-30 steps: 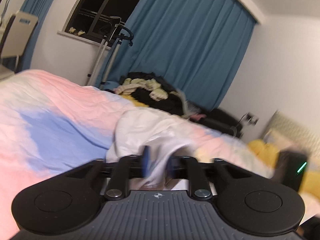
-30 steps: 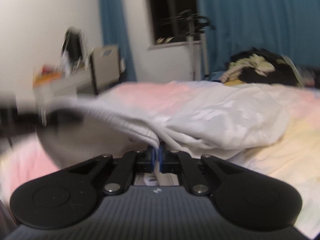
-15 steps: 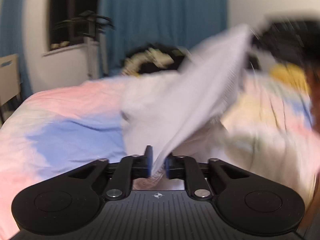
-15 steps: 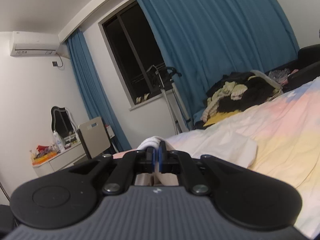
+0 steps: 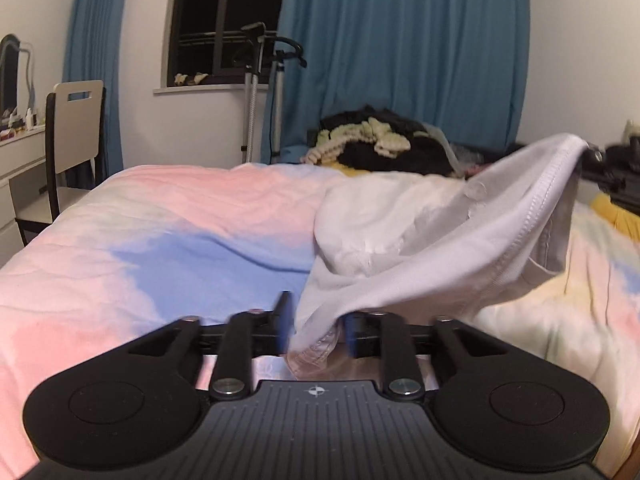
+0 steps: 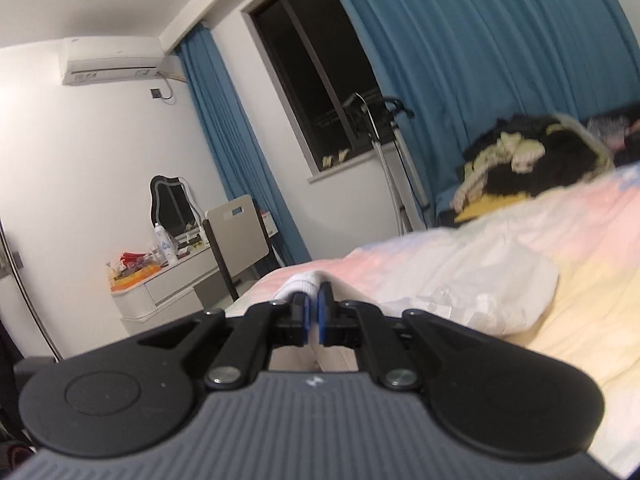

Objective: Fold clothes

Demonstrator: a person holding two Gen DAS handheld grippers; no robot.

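A home bedroom: a pastel quilted bed [image 5: 160, 240], blue curtains [image 5: 404, 52], a vanity mirror [image 6: 172, 204] over a dressing table [image 6: 168, 280], a wall air conditioner [image 6: 112, 60].

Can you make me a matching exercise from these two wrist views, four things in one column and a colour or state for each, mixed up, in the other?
Things:
1. left gripper
2. right gripper
3. curtain
4. chair

Colours or states:
A. blue, hanging beside the dark window
B. fingers apart, white garment edge lying between them
C. beige back, standing by the dresser
D. fingers pinched on white cloth

Pairs: 1-B, 2-D, 3-A, 4-C
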